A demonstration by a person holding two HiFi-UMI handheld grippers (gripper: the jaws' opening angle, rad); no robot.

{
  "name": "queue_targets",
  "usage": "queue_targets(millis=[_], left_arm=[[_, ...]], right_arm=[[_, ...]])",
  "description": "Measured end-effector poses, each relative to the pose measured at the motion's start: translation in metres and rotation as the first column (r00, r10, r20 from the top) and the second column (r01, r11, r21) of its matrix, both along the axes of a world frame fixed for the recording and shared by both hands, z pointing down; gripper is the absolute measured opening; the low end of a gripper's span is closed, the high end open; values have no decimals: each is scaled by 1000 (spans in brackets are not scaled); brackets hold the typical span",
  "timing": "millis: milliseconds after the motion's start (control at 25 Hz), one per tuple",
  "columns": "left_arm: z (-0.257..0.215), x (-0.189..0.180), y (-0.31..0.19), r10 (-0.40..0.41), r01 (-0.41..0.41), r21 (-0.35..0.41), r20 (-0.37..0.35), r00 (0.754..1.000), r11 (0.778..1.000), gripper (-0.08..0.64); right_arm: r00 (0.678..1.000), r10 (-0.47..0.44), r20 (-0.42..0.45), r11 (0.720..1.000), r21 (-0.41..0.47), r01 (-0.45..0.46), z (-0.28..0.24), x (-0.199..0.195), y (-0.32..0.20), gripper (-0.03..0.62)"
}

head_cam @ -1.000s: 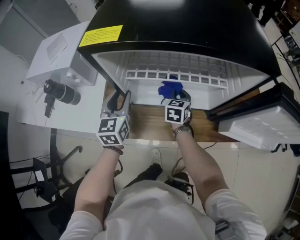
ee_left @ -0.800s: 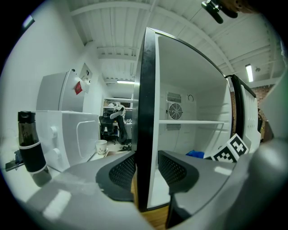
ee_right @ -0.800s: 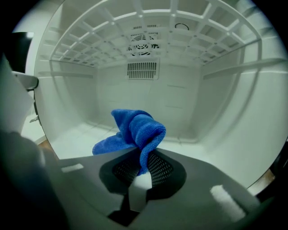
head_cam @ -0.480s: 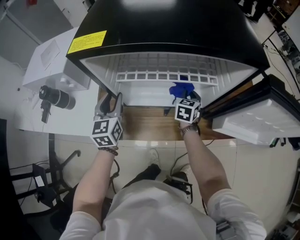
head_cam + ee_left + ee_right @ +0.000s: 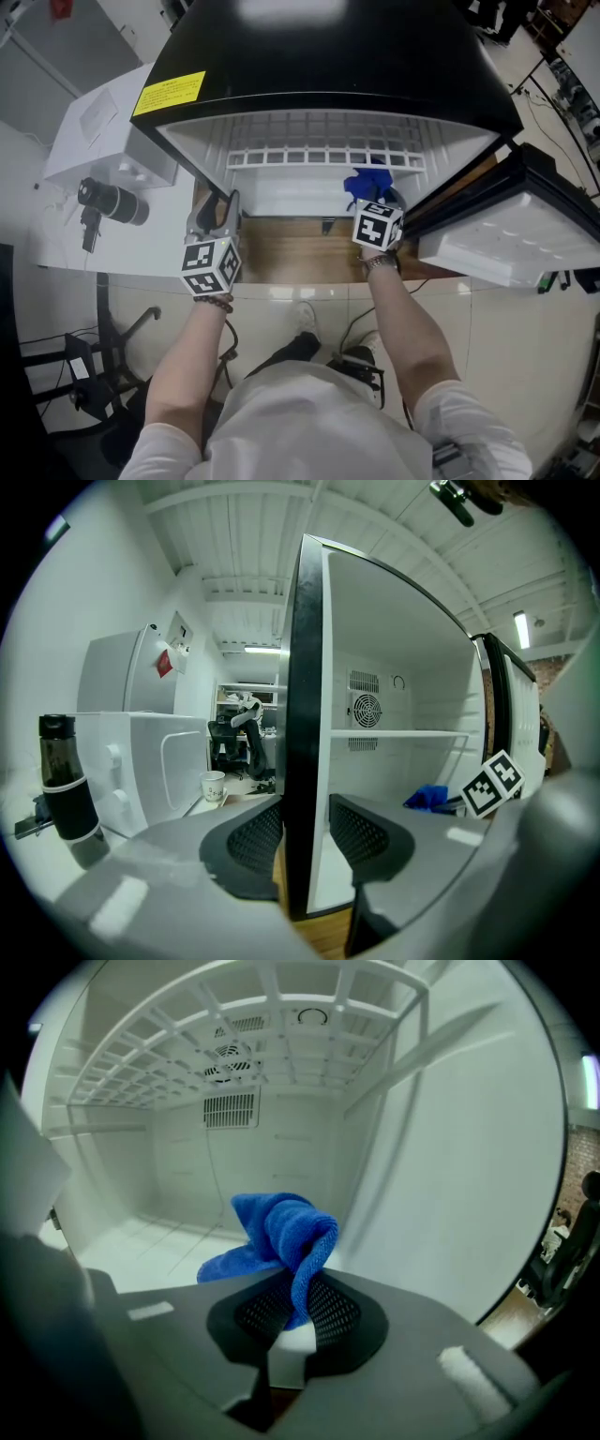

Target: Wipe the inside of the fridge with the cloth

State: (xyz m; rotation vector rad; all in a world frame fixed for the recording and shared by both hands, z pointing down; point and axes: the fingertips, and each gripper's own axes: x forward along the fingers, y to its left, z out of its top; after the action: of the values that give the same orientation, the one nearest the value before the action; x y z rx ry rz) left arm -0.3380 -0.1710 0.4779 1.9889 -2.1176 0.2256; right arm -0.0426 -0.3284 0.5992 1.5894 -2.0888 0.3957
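Between the jaws of the right gripper [image 5: 295,1302] we see the blue cloth [image 5: 279,1227]. Both pads are closed on one fold of it, and the rest stands up in a bunch just ahead of the fingertips. One flap spreads to the left of this gripper, low over the white floor of the fridge [image 5: 328,56]; we cannot tell if it touches the floor. This gripper reaches into the fridge with the right inner wall [image 5: 450,1147] just beside it. The wire shelf [image 5: 234,1035] is above it, and the fan grille [image 5: 228,1072] is on the back wall ahead, a little to its left. To the right of this gripper the fridge door [image 5: 506,246] hangs open.

Our left gripper [image 5: 217,208] is at the front edge of the fridge's left side wall [image 5: 302,714]. One jaw is on the black outer face and the other on the white inner face. The pads lie against the wall, so this gripper is closed on it. To its left stands a white appliance [image 5: 108,112] with a black bottle [image 5: 61,775] near it, and further ahead is a paper cup [image 5: 213,785]. To its right, well apart and inside the fridge, the cloth and the marker cube [image 5: 378,225] of the right gripper show under the shelf.
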Motion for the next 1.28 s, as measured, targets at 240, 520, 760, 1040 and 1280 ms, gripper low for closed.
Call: queue_targets(millis=[240, 520, 760, 1040, 1280], left_arm=[[0, 0, -1, 2, -2, 4, -9, 1000, 1000, 147], [-1, 1, -1, 22, -22, 4, -25, 999, 1000, 147], [-1, 1, -1, 43, -43, 1, -42, 998, 999, 147], [-1, 2, -1, 67, -67, -1, -42, 997, 998, 147], [1, 3, 2, 80, -80, -5, -37, 996, 997, 147]], right_arm=[[995, -44, 90, 998, 59, 39, -32, -18, 8, 35], [970, -180, 161, 980, 111, 163, -69, -80, 35, 35], [928, -317, 198, 948, 101, 302, -74, -147, 73, 35], [865, -427, 265, 903, 78, 422, -65, -210, 114, 35], [862, -444, 244, 885, -32, 465, -17, -235, 125, 35]])
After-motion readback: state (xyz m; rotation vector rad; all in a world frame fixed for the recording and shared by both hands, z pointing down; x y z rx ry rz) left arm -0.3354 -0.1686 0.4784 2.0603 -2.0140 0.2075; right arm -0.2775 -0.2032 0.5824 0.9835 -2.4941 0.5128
